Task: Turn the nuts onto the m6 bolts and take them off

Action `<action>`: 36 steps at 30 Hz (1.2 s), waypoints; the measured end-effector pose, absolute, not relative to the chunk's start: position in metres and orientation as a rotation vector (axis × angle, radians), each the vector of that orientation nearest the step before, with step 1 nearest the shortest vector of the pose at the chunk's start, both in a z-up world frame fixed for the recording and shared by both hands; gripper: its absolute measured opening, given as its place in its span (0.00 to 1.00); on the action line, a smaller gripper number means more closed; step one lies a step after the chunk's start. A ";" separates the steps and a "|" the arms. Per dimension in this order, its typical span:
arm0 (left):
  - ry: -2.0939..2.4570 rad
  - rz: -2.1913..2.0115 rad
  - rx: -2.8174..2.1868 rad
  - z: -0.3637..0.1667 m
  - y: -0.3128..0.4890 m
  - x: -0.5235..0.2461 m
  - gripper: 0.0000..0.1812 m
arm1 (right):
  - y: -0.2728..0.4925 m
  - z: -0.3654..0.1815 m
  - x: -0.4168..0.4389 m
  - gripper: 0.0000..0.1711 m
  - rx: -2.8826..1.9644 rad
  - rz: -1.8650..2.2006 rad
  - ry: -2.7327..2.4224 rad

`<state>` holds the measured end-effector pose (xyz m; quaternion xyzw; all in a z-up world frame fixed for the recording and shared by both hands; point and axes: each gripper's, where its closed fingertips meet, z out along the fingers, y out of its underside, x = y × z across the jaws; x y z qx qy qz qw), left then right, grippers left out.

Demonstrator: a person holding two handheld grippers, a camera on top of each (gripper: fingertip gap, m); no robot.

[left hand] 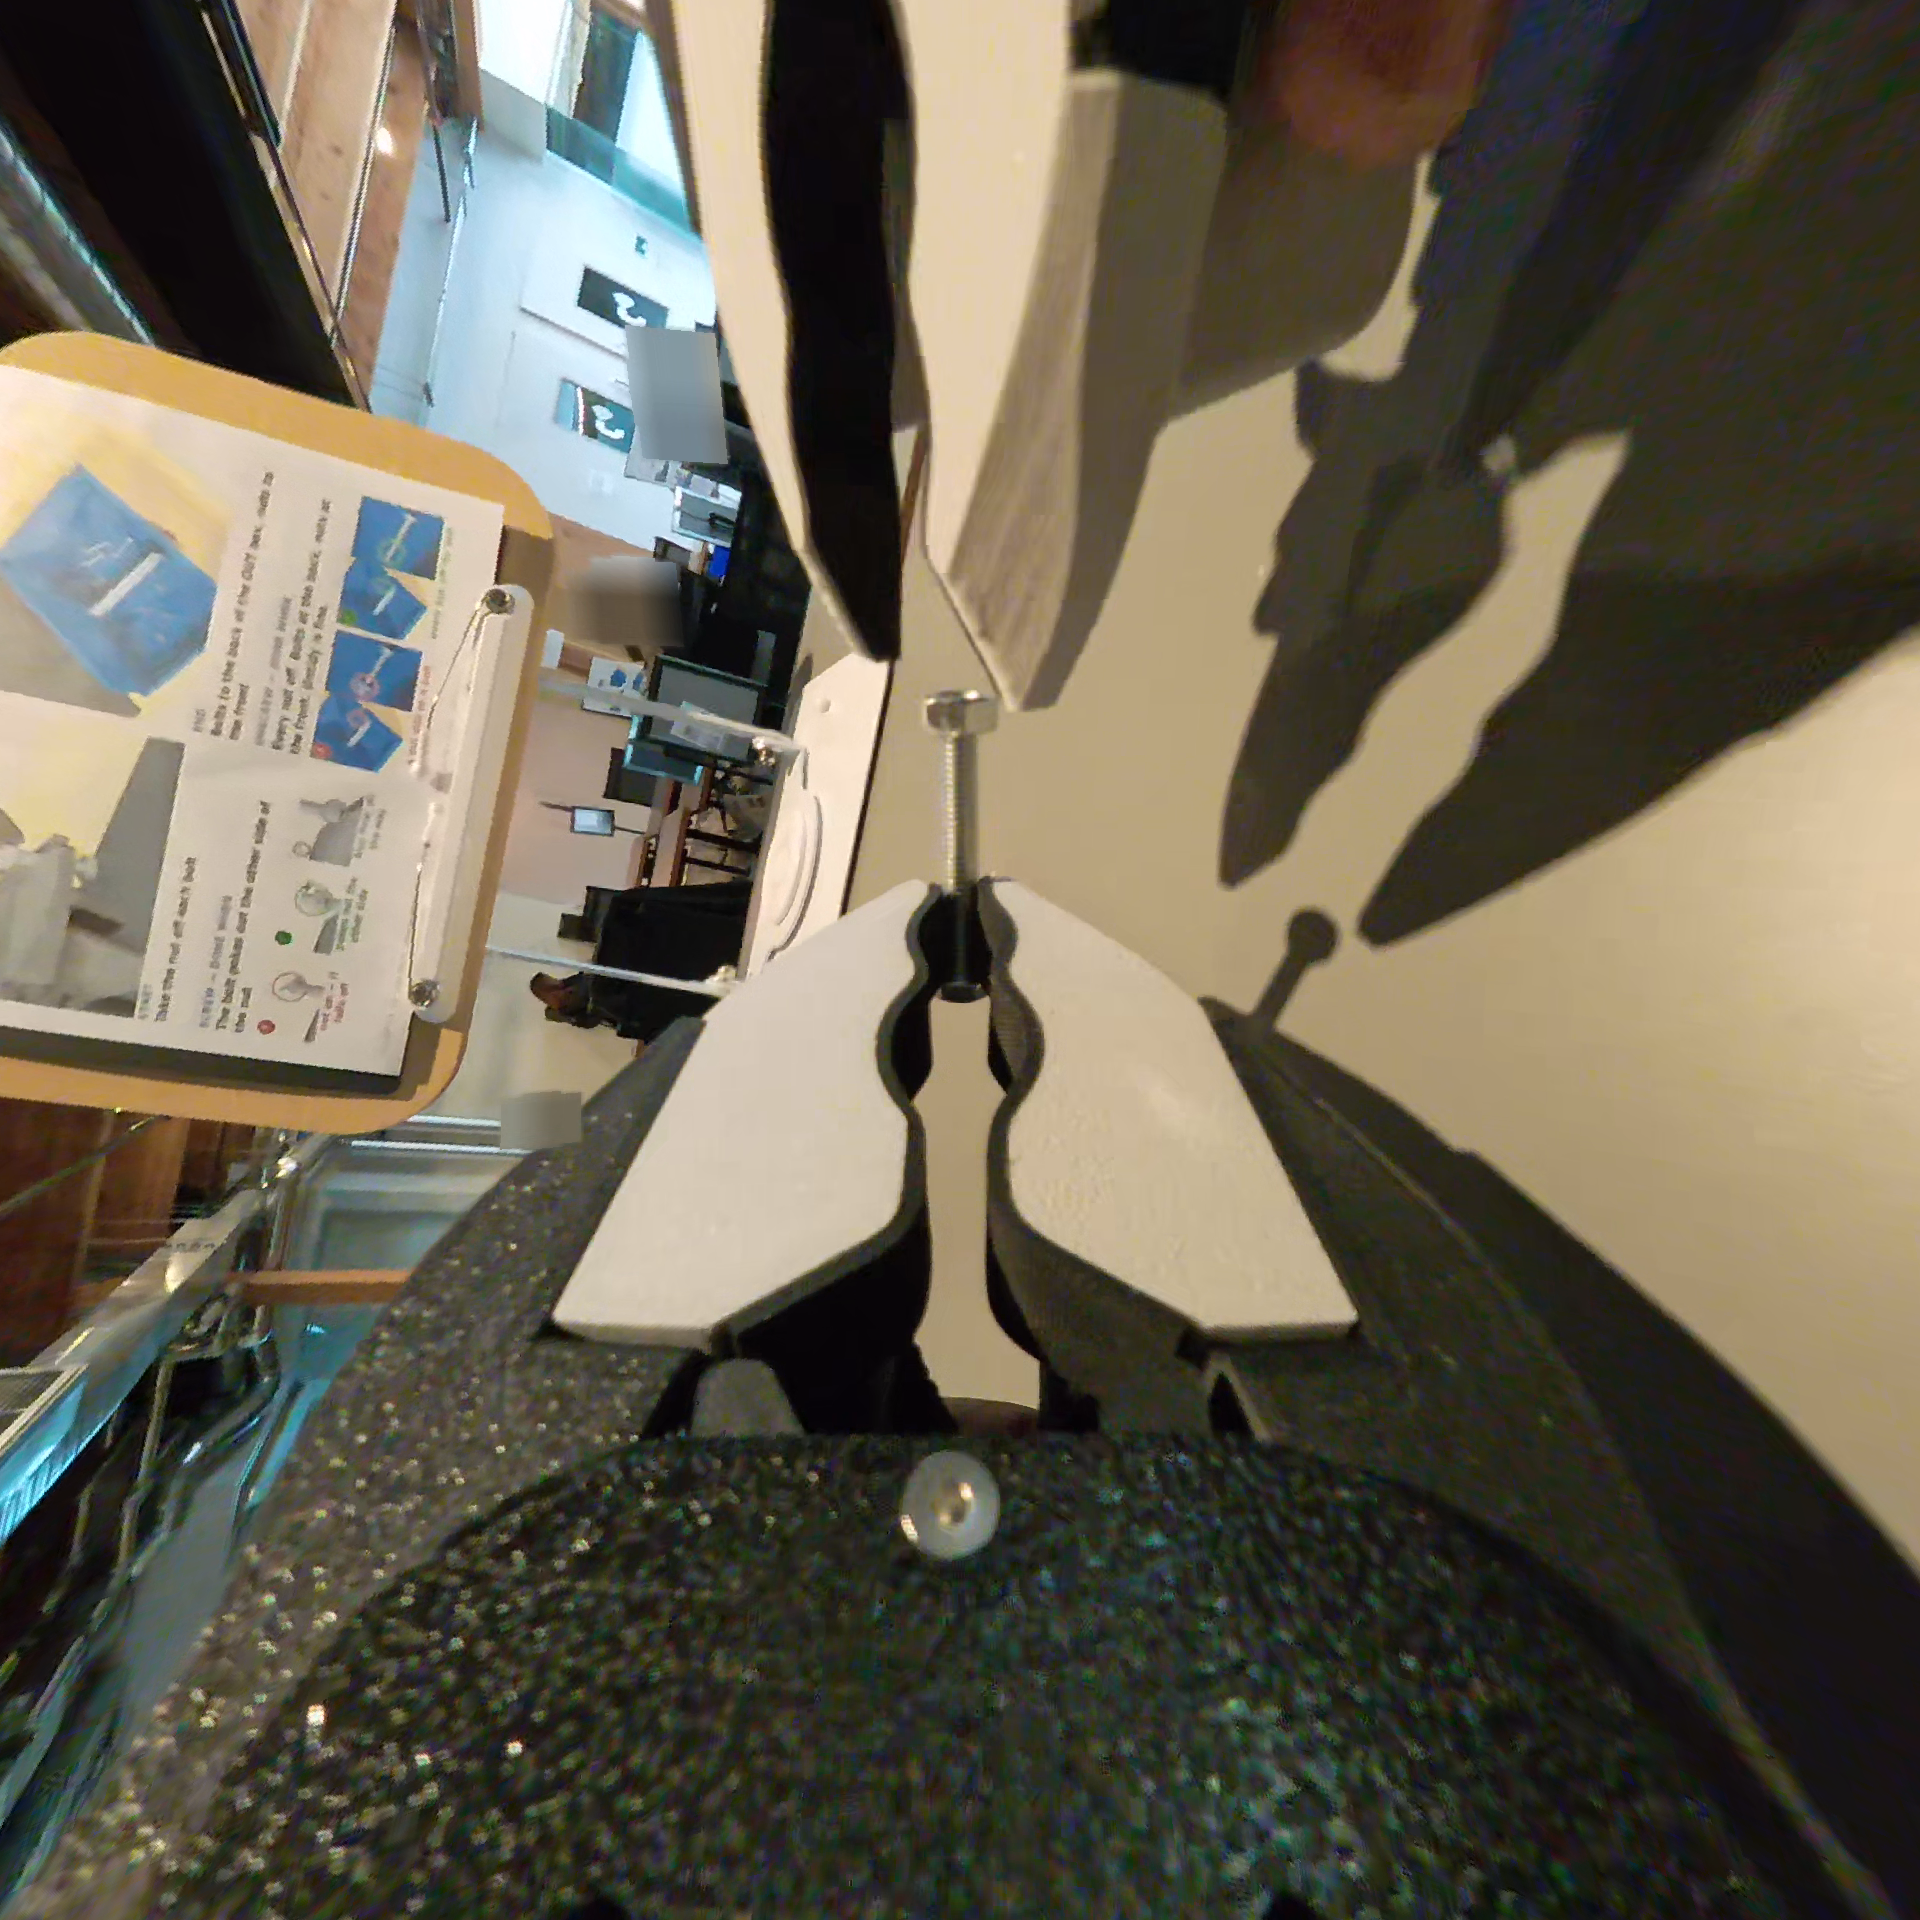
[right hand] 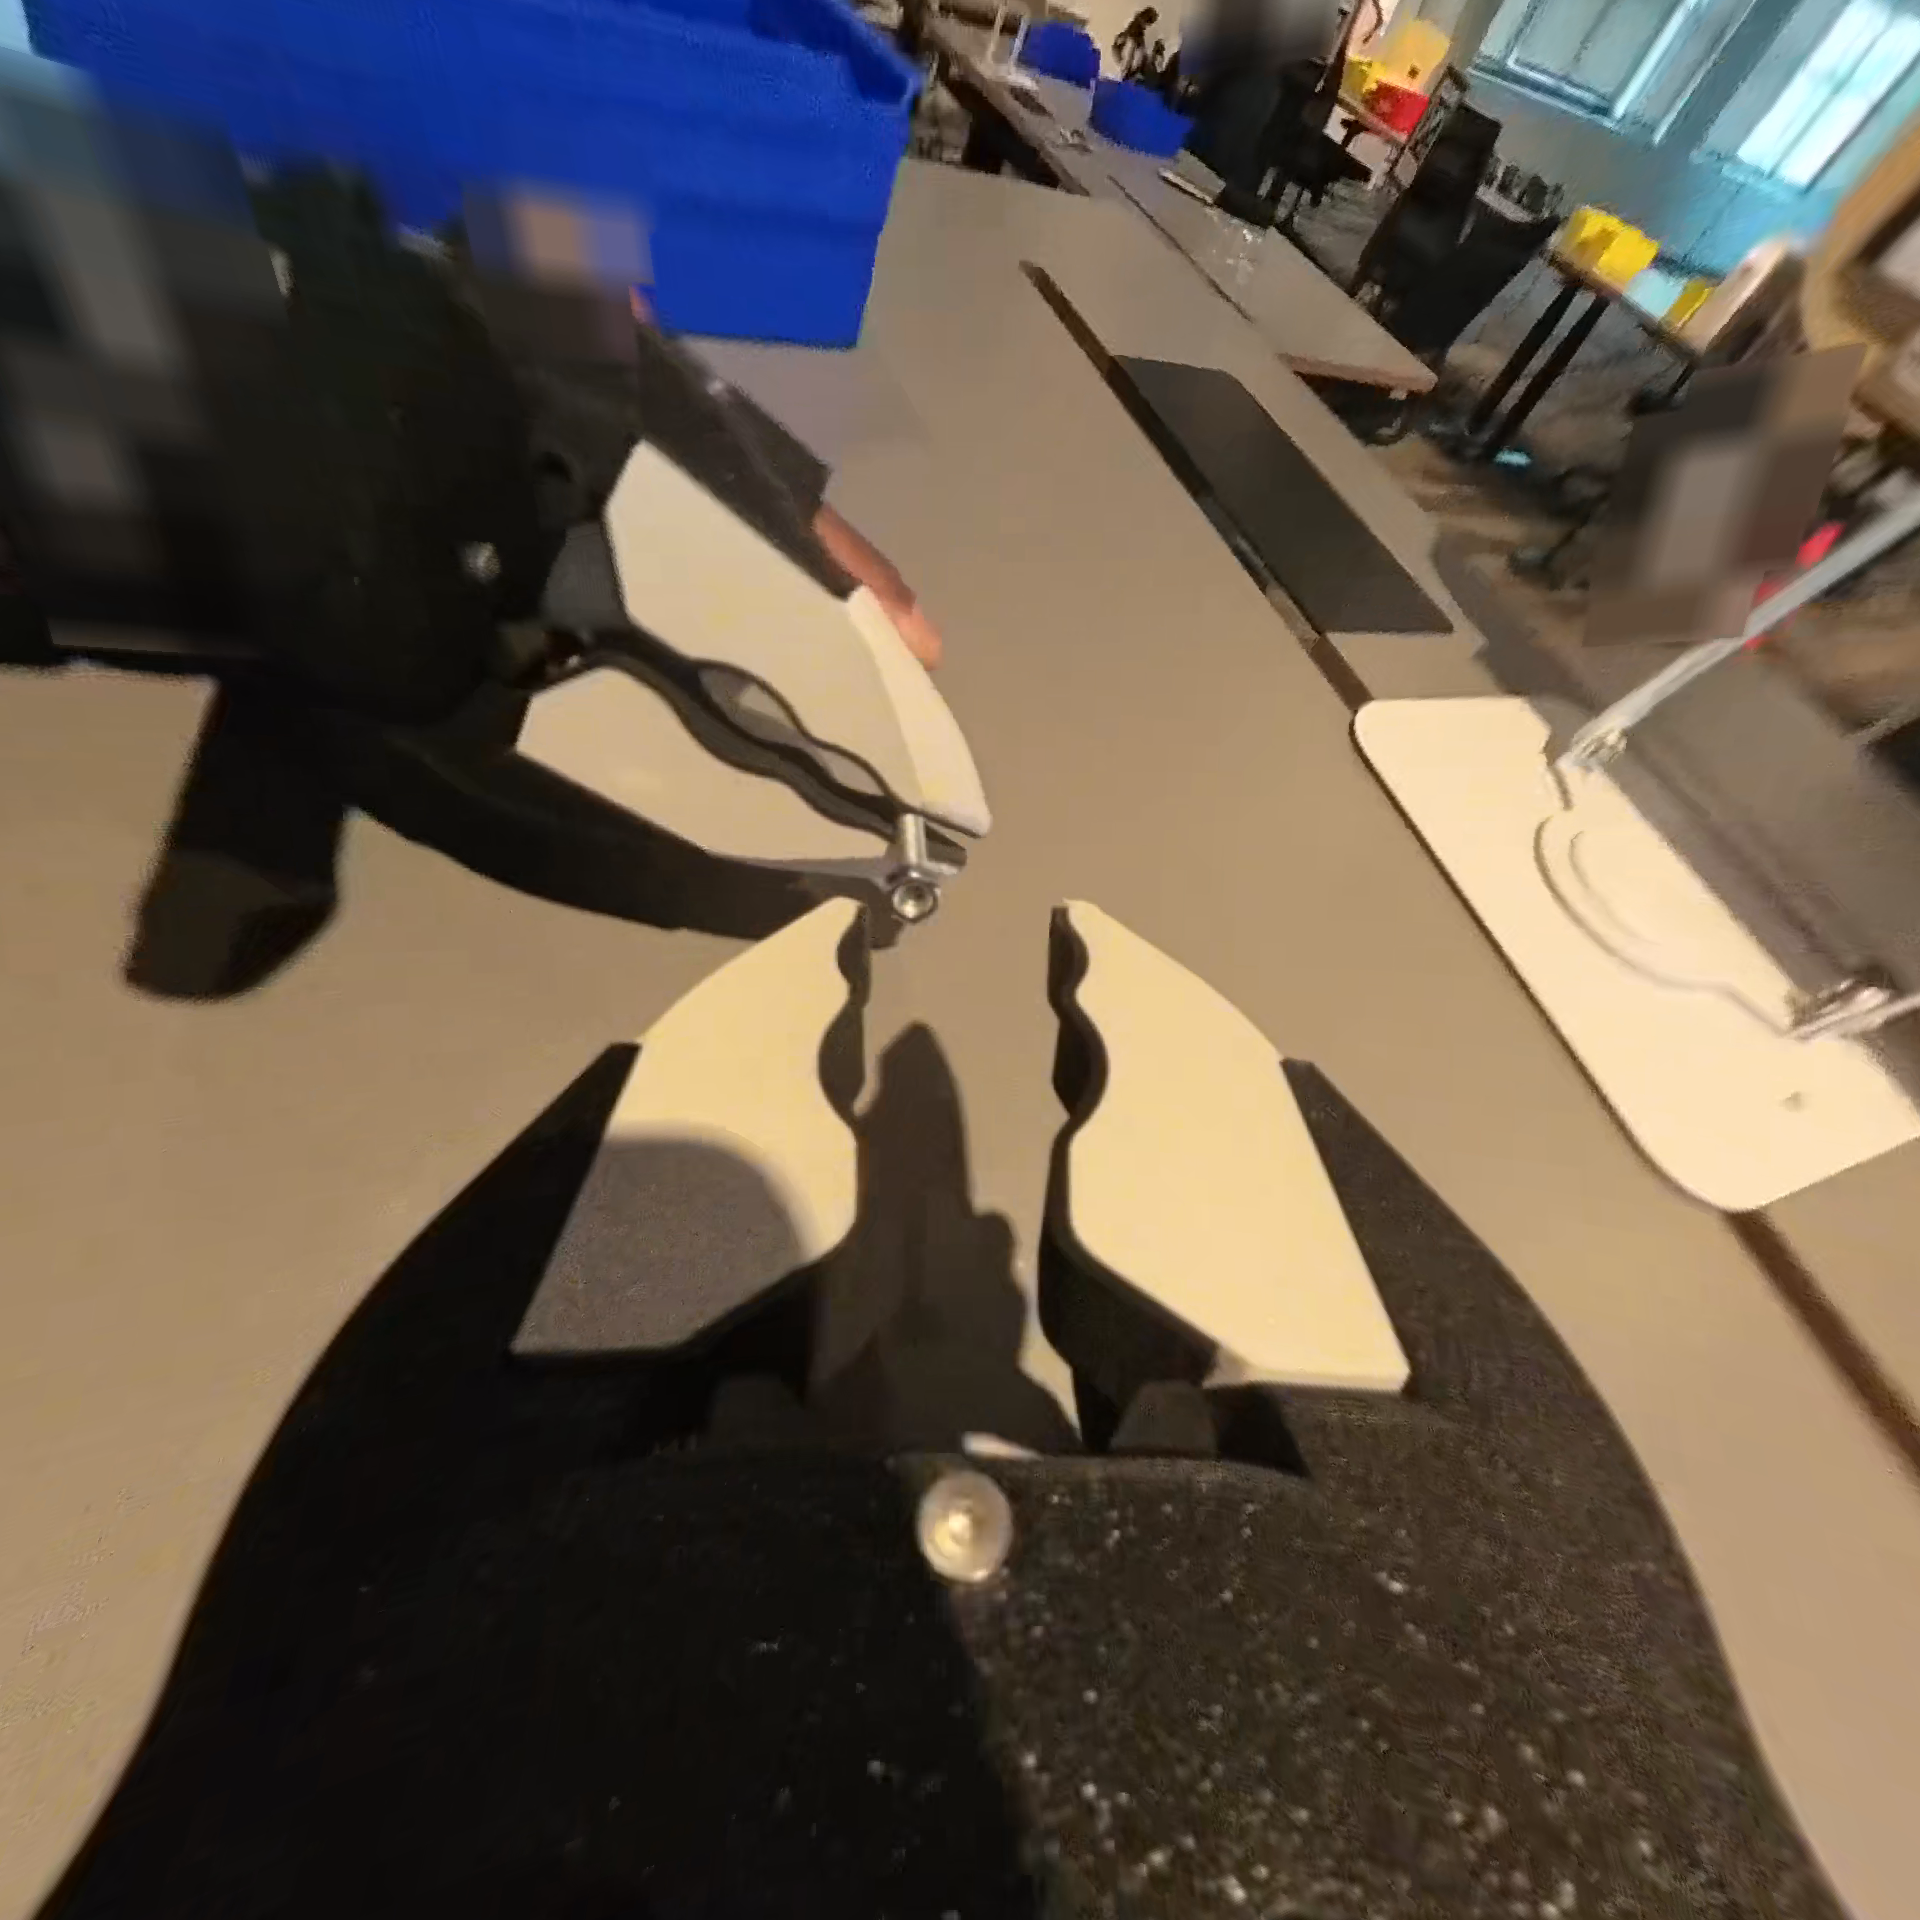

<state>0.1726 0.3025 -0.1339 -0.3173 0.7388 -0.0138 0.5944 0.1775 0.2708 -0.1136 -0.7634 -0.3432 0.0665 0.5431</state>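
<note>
One small silver steel bolt [left hand: 958, 800] with a hex head is pinched by its threaded end in the left gripper [left hand: 961, 894], jaws nearly shut on it, above the grey table [right hand: 1039, 520]. Just right, the right gripper [right hand: 956, 925] gapes empty beside the head. Likely light, stiff and slippery; best taken across the head's flats. Bolts: one; nuts: none clearly visible; far-left blue plastic bin [right hand: 623, 135]: one nearby

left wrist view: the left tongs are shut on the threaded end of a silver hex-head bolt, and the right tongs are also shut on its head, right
Not quite. The left tongs are shut on the threaded end of the silver hex-head bolt, but the right tongs are open, their tips close by the bolt's head without gripping it. The right wrist view shows the gap.
</note>
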 end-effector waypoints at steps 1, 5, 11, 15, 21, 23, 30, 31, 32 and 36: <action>1.721 -0.038 -0.733 -0.134 0.301 0.173 0.03 | 0.269 -0.116 0.174 0.17 -1.807 0.126 -0.862; 1.730 -0.037 -0.713 -0.135 0.298 0.174 0.03 | 0.268 -0.121 0.169 0.06 -1.815 0.091 -0.904; 1.685 0.108 -0.692 -0.128 0.310 0.171 0.03 | 0.276 -0.118 0.165 0.06 -1.996 0.559 -0.408; 1.665 0.106 -0.704 -0.125 0.309 0.172 0.03 | 0.276 -0.112 0.164 0.06 -1.918 1.023 -0.070; 1.652 0.047 -0.767 -0.126 0.314 0.170 0.03 | 0.276 -0.107 0.169 0.25 -1.898 0.748 -0.374; 1.655 0.034 -0.769 -0.126 0.314 0.170 0.03 | 0.275 -0.110 0.172 0.26 -1.905 0.519 -0.530; 1.693 0.002 -0.718 -0.129 0.303 0.173 0.03 | 0.272 -0.120 0.169 0.18 -1.880 0.118 -0.823; 1.697 0.002 -0.706 -0.129 0.302 0.173 0.03 | 0.272 -0.121 0.168 0.13 -1.886 0.119 -0.820; 1.702 0.011 -0.695 -0.130 0.300 0.173 0.03 | 0.273 -0.122 0.168 0.07 -1.896 0.124 -0.806; 1.700 0.095 -0.688 -0.130 0.307 0.172 0.03 | 0.276 -0.126 0.165 0.06 -2.026 0.418 -0.511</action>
